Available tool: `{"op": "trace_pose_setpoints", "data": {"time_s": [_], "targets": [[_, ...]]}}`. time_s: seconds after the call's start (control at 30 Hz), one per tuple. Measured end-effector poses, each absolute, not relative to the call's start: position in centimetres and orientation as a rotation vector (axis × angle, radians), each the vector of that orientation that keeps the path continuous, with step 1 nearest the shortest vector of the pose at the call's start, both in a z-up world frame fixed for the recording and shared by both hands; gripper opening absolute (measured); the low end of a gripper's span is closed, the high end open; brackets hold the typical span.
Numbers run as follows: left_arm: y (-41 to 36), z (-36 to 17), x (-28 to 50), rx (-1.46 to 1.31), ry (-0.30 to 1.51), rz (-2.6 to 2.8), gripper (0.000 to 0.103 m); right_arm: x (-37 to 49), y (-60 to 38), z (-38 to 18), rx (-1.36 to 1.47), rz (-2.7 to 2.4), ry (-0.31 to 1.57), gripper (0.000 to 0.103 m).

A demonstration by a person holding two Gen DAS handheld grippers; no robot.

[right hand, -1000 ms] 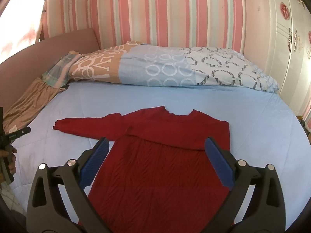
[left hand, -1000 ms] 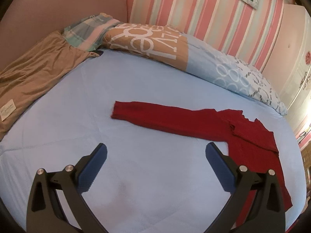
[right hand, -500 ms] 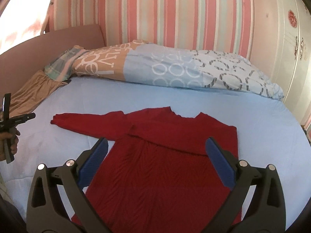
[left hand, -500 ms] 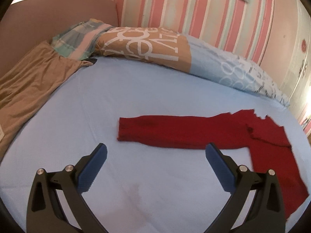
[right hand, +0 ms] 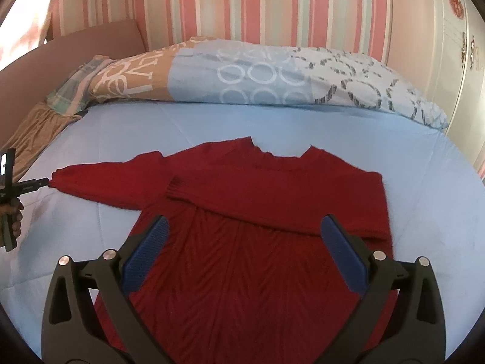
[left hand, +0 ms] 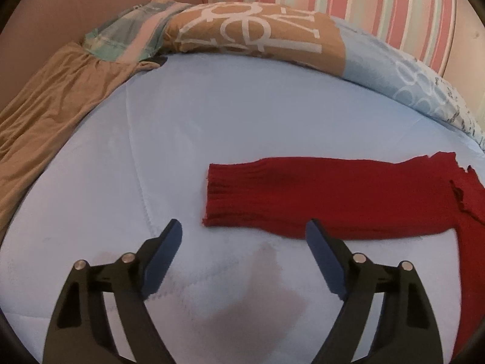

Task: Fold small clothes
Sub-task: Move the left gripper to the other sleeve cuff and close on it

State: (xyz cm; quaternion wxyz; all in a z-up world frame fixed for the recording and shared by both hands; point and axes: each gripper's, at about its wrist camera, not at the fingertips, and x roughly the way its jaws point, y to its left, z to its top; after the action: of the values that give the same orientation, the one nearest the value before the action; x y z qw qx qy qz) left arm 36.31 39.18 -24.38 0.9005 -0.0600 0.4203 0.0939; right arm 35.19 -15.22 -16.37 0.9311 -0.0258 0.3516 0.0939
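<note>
On the pale blue bed [right hand: 303, 127] a red knit sweater [right hand: 257, 242] lies flat, its long axis running from the neckline at 12 o'clock down to the hem at 6 o'clock in the right wrist view. One sleeve is folded across the chest, its ribbed cuff [right hand: 178, 186] pointing toward 9 o'clock; the other sleeve [right hand: 106, 182] stretches straight out toward 9 o'clock across the sheet. In the left wrist view that outstretched sleeve [left hand: 318, 200] lies crosswise, its ribbed end at the centre and the body off toward 3 o'clock. The left tongs [left hand: 242, 242] are spread wide, hovering low with the sleeve's end between and just beyond the blue pads [left hand: 163, 261], gripping nothing. The right tongs [right hand: 242, 242] are likewise spread wide above the sweater's lower body, holding nothing. A patterned duvet [right hand: 272, 75] is bunched along the far edge at 12 o'clock, with a tan cloth [left hand: 51, 106] and a plaid cloth [left hand: 127, 36] toward 10 o'clock. A striped pink wall [right hand: 242, 6] rises behind the bed.
</note>
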Motion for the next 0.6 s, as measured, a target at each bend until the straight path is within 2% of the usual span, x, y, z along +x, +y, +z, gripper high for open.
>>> {"op": "trace_pose_setpoints", "data": {"time_s": [0.17, 0.43, 0.53, 0.6], "targets": [[39.8, -25.9, 38.7, -0.08, 0.934, 0.274, 0.083, 36.5, -15.1, -17.6, -0.063, 0.196, 0.73, 0.1], [40.8, -27.4, 40.0, -0.161, 0.971, 0.273, 0.072, 39.3, -16.0, -18.9, -0.035, 0.169, 0.742, 0.1], [40.8, -27.6, 40.5, -0.192, 0.968, 0.253, 0.066, 39.7, -16.3, -18.8, -0.036, 0.165, 0.742, 0.1], [40.6, -27.8, 40.7, -0.208, 0.967, 0.233, 0.057, 39.8, -16.5, -18.7, -0.035, 0.164, 0.741, 0.1]]}}
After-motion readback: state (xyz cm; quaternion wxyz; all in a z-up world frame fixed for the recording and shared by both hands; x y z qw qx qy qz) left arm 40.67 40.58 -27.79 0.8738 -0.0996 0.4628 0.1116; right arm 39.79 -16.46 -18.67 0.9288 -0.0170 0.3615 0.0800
